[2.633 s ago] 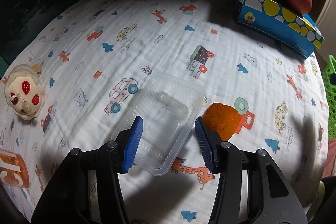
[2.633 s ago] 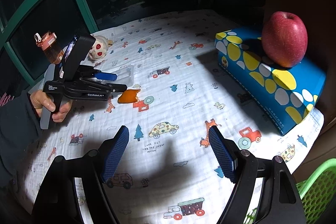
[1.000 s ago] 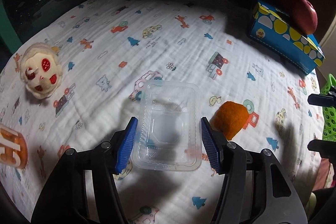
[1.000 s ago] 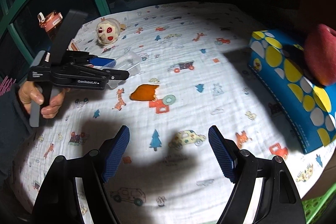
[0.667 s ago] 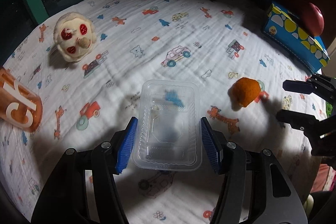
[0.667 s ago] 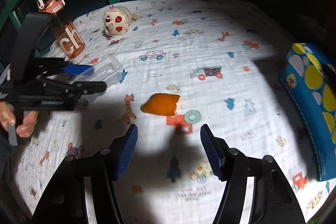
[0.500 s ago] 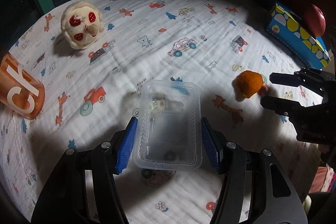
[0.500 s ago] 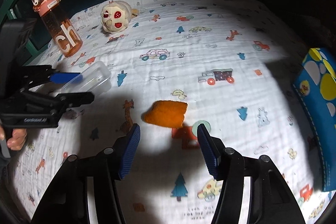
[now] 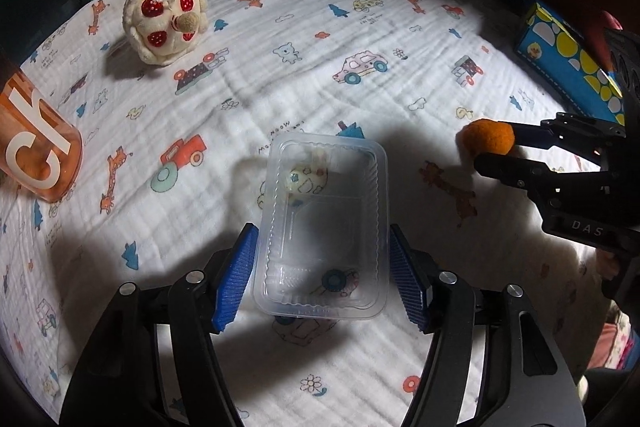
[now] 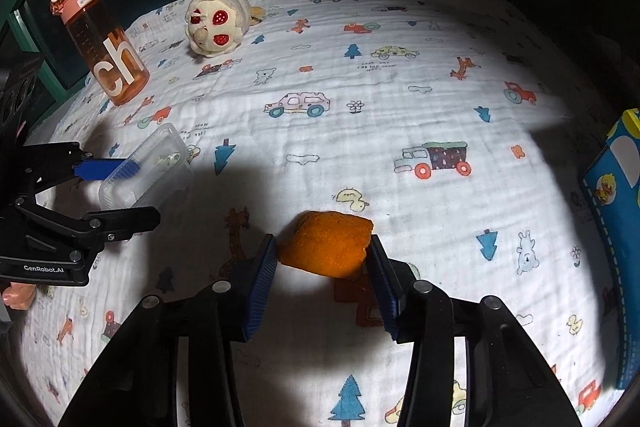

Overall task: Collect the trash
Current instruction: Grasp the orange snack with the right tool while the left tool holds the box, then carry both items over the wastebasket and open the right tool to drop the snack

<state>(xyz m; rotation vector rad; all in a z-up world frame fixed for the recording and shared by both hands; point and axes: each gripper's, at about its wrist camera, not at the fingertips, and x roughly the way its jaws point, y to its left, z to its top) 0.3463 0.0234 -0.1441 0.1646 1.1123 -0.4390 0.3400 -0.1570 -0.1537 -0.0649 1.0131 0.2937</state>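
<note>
A clear plastic container [image 9: 324,219] lies lengthwise between the blue pads of my left gripper [image 9: 322,231]. Its jaws are opening, and a thin gap shows beside each pad. From the right wrist view the container [image 10: 148,163] rests low on the printed cloth [image 10: 400,99], with the left gripper [image 10: 144,189] around it. My right gripper [image 10: 322,247] is shut on an orange spongy lump [image 10: 326,247], both pads pressing its sides just above the cloth. The left wrist view shows that lump [image 9: 486,141] at the right, pinched in the right gripper [image 9: 490,145].
A cream plush toy [image 9: 164,21] lies at the back left. An orange drinking bottle [image 10: 100,39] stands at the left edge. A blue box with yellow dots [image 9: 568,63] carries a red apple [image 9: 600,31] at the right. A hand [image 10: 16,297] holds the left gripper.
My right gripper came down over the orange lump and shut on it. My left gripper carried the container leftward and lower, and its jaws have widened a little.
</note>
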